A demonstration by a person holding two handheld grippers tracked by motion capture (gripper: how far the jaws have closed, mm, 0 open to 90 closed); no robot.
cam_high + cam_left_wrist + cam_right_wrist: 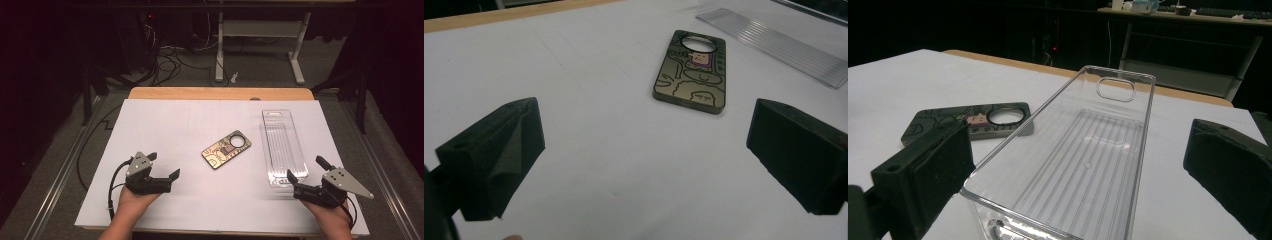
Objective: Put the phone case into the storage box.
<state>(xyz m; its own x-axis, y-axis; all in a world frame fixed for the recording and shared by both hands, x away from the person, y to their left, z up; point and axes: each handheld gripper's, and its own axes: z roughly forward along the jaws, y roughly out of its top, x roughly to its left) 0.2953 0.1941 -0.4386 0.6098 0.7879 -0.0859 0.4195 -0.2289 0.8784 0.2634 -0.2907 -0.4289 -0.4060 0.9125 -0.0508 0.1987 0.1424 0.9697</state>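
A gold-green phone case with cartoon drawings and a round camera hole lies flat at the middle of the white table; it also appears ahead of the left jaws and at the left of the right gripper view. A clear plastic tray lies lengthwise to its right, its near end between the right jaws. My left gripper rests open at the front left, a hand's length short of the case. My right gripper is open at the tray's near end.
The white sheet covers a wooden tabletop whose far edge shows bare. Beyond it are a dark floor with cables and a white desk frame. Metal rails run along both sides of the table.
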